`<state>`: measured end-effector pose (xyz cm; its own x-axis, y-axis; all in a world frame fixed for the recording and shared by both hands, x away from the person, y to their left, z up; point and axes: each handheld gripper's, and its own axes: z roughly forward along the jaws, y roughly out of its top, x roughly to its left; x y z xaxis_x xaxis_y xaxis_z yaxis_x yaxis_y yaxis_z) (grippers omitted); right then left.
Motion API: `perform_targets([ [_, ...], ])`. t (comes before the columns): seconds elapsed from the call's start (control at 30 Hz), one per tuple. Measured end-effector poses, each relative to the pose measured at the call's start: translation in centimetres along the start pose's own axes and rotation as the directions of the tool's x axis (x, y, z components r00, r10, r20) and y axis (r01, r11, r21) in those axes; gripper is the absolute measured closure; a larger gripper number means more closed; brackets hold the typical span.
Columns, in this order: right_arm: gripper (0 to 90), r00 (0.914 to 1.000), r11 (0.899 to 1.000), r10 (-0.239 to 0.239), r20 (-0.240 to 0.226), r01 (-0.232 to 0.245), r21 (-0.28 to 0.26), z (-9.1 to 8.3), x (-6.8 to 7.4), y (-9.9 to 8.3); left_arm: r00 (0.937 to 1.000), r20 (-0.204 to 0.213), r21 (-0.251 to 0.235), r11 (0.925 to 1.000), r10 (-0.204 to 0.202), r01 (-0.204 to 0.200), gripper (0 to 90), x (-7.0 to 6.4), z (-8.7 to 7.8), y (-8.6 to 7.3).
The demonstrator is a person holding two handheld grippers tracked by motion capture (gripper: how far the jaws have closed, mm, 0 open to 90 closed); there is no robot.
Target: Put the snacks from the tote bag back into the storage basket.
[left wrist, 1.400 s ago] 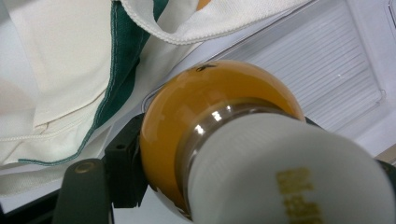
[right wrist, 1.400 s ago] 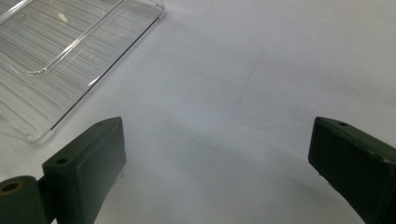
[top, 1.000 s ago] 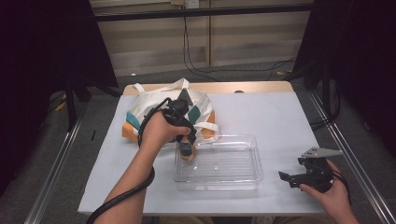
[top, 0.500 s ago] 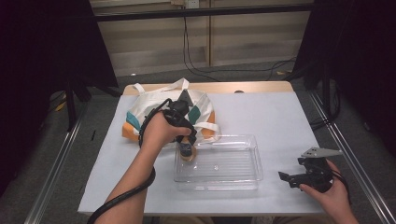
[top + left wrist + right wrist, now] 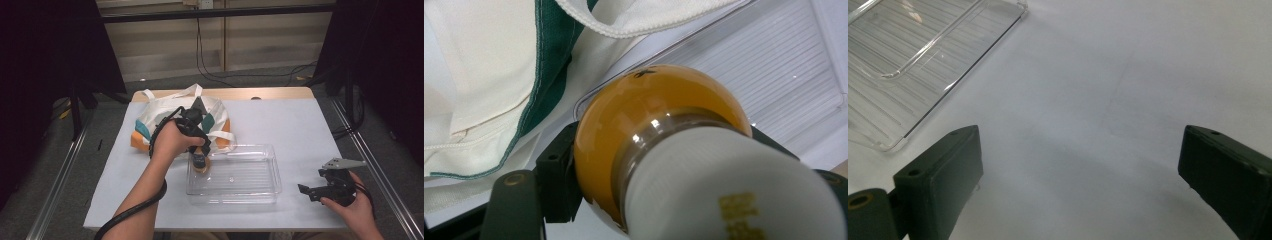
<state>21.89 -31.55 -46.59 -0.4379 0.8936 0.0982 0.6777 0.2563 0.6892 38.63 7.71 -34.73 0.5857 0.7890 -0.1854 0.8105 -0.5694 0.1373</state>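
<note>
My left gripper (image 5: 200,161) pinches a bulb (image 5: 659,135), its amber globe pointing away and its white base toward me, black jaws pressed on either side. It hangs over the near-left corner of the clear tray (image 5: 260,192), just beside the bag (image 5: 150,117) with green trim and a cream strap. My right gripper (image 5: 306,190) rests low over the bare table (image 5: 300,125) right of the tray, jaws spread wide with nothing between them, the tray's corner (image 5: 893,75) ahead of them.

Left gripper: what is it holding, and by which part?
The left gripper holds an amber light bulb, jaws clamped at the glass globe's sides near its white base.
</note>
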Motion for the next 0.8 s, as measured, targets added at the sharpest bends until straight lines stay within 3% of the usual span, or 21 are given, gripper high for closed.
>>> perform_targets([
  [0.8, 4.1, 1.0, 1.0, 0.008, 0.001, -0.008, 0.006, -0.08, 0.02, -0.01, 0.9999, -0.014, 0.016, 0.9999, 0.002, -0.002, 30.2, -0.2, 0.77, -0.03],
])
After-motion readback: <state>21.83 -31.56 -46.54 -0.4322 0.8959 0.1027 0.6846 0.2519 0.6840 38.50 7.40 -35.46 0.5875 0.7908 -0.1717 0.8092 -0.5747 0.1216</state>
